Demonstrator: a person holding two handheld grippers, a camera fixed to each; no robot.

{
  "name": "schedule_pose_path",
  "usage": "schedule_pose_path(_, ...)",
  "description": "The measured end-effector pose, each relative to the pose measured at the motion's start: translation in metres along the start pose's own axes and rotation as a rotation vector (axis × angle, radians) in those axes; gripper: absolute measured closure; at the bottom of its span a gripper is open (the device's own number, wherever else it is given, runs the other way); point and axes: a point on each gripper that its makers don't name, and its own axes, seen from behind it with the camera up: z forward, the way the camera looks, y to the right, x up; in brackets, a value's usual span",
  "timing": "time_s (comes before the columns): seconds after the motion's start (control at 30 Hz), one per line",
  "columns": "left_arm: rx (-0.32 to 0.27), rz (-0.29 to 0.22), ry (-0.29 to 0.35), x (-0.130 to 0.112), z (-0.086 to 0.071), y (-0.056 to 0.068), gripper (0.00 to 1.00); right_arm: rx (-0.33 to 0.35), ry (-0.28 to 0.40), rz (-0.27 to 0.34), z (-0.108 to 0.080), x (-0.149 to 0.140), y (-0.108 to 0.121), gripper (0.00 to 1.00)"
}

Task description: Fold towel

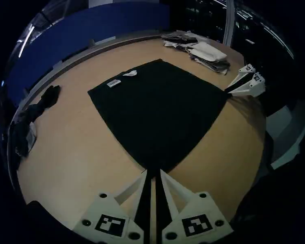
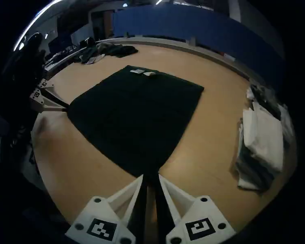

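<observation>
**Wooden tabletop, dark towel laid flat: two near corners pinched, first fold to come**

Pale wood tabletop (image 1: pixel 71 154) runs out to a blue partition (image 1: pixel 91 28) at the back, and the dark towel (image 1: pixel 160 110) lies spread flat across the middle of it, with no fold made yet. Two small white labels (image 1: pixel 122 79) sit on its far edge.

The left gripper (image 1: pixel 153 171) has its fingers drawn almost together, and one near corner of the towel runs to a point right at their tips. The right gripper (image 2: pixel 151 175) stands the same way on the neighbouring near corner. Both corners are pulled into sharp points toward the fingers, so I judge each pair is clamped on the cloth.

The step in hand looks like the grasp before the first fold. The next move calls for lifting both corners together, level, and carrying them over to the far edge with the labels. The edge between the grippers should stay taut so that the cloth lands square.

A stack of folded cloths (image 2: pixel 262 142) rests well apart on the right gripper's side.
</observation>
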Motion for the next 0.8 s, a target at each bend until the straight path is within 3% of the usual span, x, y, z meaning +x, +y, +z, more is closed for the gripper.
schedule_pose_path(0.37, 0.013, -0.059, 0.025, 0.014, -0.015, 0.001, 0.94, -0.012, 0.031, 0.011, -0.019, 0.014, 0.001, 0.89)
schedule_pose_path(0.8, 0.021, -0.124, 0.055, 0.04, -0.048, -0.001, 0.94, -0.016, 0.093, 0.017, -0.058, 0.049, 0.004, 0.89)
